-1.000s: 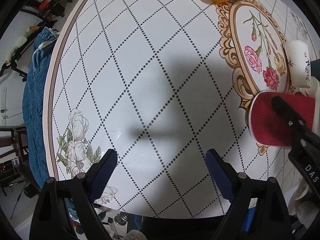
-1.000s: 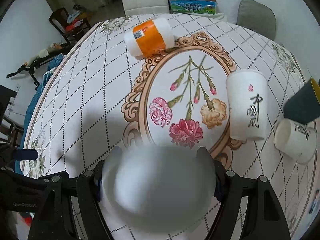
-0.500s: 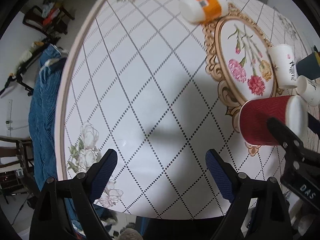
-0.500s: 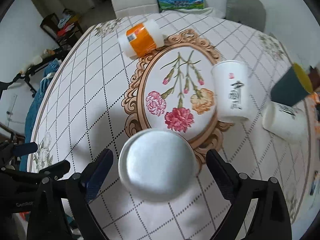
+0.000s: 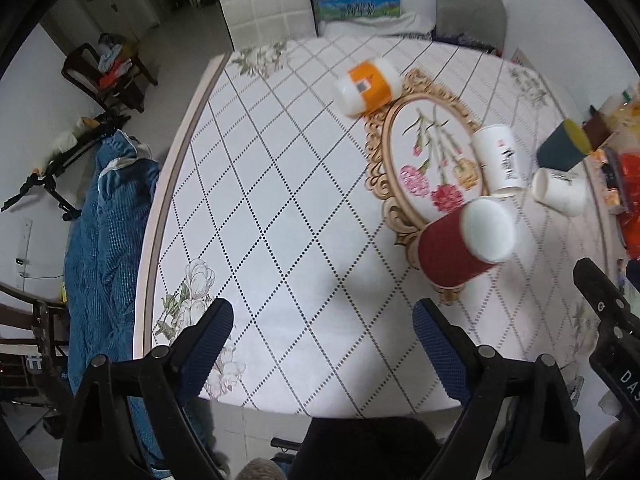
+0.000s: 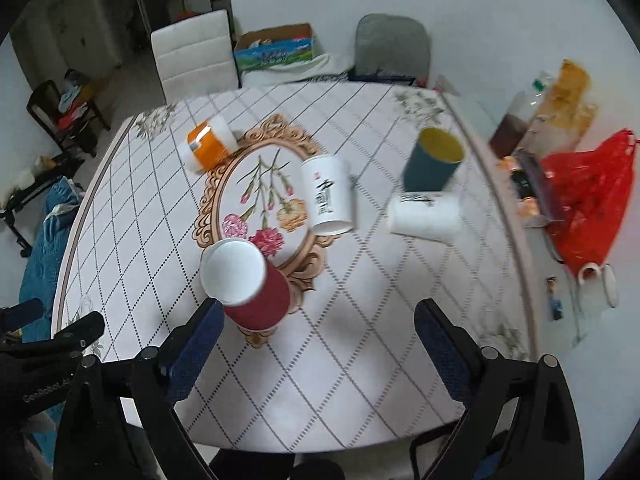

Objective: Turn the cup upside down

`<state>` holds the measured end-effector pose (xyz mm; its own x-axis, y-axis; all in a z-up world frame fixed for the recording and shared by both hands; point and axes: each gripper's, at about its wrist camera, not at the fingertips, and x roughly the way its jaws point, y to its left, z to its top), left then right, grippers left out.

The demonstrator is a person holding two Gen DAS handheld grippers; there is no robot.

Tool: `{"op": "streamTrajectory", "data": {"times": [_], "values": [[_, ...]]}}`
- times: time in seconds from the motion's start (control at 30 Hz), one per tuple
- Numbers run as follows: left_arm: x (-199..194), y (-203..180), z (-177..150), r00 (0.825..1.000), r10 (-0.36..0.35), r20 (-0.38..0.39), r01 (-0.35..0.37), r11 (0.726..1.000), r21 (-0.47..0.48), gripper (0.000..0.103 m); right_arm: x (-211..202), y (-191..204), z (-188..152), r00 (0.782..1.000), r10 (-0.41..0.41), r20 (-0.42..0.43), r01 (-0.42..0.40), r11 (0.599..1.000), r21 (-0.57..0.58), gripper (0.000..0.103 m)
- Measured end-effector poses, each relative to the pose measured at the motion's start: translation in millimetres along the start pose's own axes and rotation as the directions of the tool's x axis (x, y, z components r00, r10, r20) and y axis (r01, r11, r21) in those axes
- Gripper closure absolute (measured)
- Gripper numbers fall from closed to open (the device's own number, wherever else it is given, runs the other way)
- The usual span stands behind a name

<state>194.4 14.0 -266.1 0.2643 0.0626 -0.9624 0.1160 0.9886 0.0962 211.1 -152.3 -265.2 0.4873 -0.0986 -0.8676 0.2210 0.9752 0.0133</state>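
A red ribbed paper cup (image 5: 456, 252) stands upside down on the table, its white base up, at the near edge of the gold floral oval; it also shows in the right wrist view (image 6: 256, 292). My left gripper (image 5: 324, 340) is open and empty, raised above the table's near edge, left of the cup. My right gripper (image 6: 320, 340) is open and empty, pulled back and raised, with the cup by its left finger (image 6: 192, 344) and apart from it.
An orange-and-white cup (image 6: 208, 144) lies on its side at the far left. A white printed cup (image 6: 328, 196) stands upside down, another white cup (image 6: 424, 216) lies on its side, and a blue cup (image 6: 432, 164) stands upright. A red bag (image 6: 592, 204) and bottles sit right.
My right gripper opened, let go of the red cup and drew back and up. The cup now stands on the table. Both grippers rose away from the table.
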Motion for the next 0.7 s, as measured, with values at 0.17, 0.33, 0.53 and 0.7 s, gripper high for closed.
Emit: {"op": "streamTrajectory", "data": {"times": [0.17, 0.33, 0.53, 0.7], "values": [[-44.0, -6.8, -20.1, 0.997, 0.002, 0.074, -0.001, 1.0, -0.018, 0.011, -52.1, -18.3, -11.0, 0.998, 0.001, 0.057, -0.001, 1.0, -0.016, 0.005], [-101.4, -13.3, -49.9, 0.988, -0.01, 0.152, 0.017, 0.999, -0.046, 0.011, -120.9, -29.0, -29.5, 0.992, 0.005, 0.128, 0.002, 0.999, -0.054, 0.005], [-180.2, -14.7, -87.2, 0.964, -0.01, 0.267, 0.028, 0.997, -0.065, 0.011, -209.3, -46.2, -54.3, 0.977, 0.043, 0.209, -0.03, 0.997, -0.065, 0.005], [-229.8, -11.1, -111.8, 0.941, -0.009, 0.339, 0.032, 0.998, -0.062, 0.011, -274.0, -52.4, -75.0, 0.957, 0.063, 0.284, -0.043, 0.996, -0.076, 0.005]]}}
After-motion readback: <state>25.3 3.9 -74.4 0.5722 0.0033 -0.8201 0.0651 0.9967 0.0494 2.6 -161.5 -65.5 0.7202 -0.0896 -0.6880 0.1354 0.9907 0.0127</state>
